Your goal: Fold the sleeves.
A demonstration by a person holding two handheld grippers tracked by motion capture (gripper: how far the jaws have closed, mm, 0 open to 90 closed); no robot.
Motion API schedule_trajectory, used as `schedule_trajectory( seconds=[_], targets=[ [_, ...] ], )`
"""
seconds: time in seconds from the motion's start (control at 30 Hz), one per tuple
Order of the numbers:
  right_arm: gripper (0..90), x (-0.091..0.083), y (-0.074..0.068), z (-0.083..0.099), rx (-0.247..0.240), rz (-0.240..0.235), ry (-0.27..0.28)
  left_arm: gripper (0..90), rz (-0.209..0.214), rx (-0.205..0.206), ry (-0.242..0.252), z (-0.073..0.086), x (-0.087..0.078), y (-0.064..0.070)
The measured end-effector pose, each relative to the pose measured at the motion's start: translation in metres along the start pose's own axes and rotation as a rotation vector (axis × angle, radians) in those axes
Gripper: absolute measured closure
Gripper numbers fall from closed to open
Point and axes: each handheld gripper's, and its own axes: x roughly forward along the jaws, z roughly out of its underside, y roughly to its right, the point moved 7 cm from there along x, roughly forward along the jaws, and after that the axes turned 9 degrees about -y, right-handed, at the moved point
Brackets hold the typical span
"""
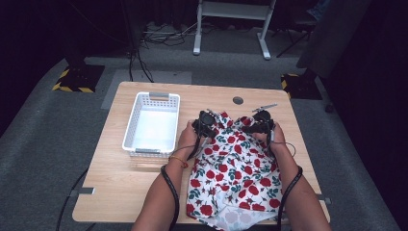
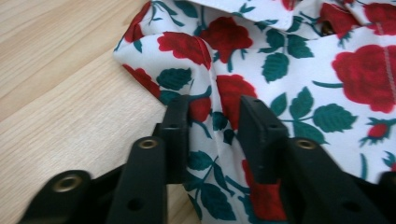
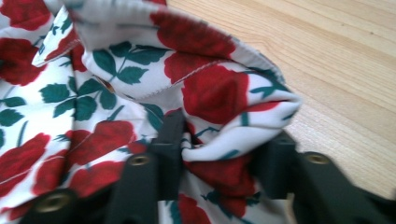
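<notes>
I see a white garment printed with red roses and green leaves (image 1: 234, 166) lying on the wooden table (image 1: 120, 183), spread from near the table's middle down to its near edge, where a pale printed layer peeks out under the hem. Taking the white plastic basket (image 1: 152, 124) as my landmark, the garment lies just to the right of it, apart from it, and the basket sits on the left half of the table with nothing visible inside. My left gripper (image 1: 204, 124) sits at the garment's far left corner, on the side nearest the basket; in the left gripper view (image 2: 212, 122) its two black jaws stand a little apart with a ridge of the rose fabric (image 2: 280, 60) bunched up between them, the cloth touching both inner faces, so I read it as clamped on the fabric. My right gripper (image 1: 260, 122) is at the garment's far right corner, well away from the basket; in the right gripper view (image 3: 219, 140) a thick rolled fold of the same cloth (image 3: 215, 88) fills the gap between the jaws, gripped there, with bare wood (image 3: 336, 60) just beyond it. Both forearms reach in from the near edge, one on each side of the garment.
</notes>
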Motion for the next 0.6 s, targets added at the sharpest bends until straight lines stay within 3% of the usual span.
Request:
schedule_trajectory(
  seconds=[0.17,0.4,0.6],
  targets=[
    [77.6,-0.001,-0.003,0.000,-0.016,-0.013,0.006,81.2,-0.014,0.025,-0.003,-0.003,0.001,0.007],
    [82.6,-0.009,-0.001,-0.005,-0.010,0.028,0.049,84.7,-0.096,0.042,-0.001,-0.012,0.003,0.007],
    [83.3,-0.023,0.001,-0.014,-0.016,0.059,0.104,85.3,-0.127,0.052,0.054,-0.026,-0.012,0.008]
  ],
)
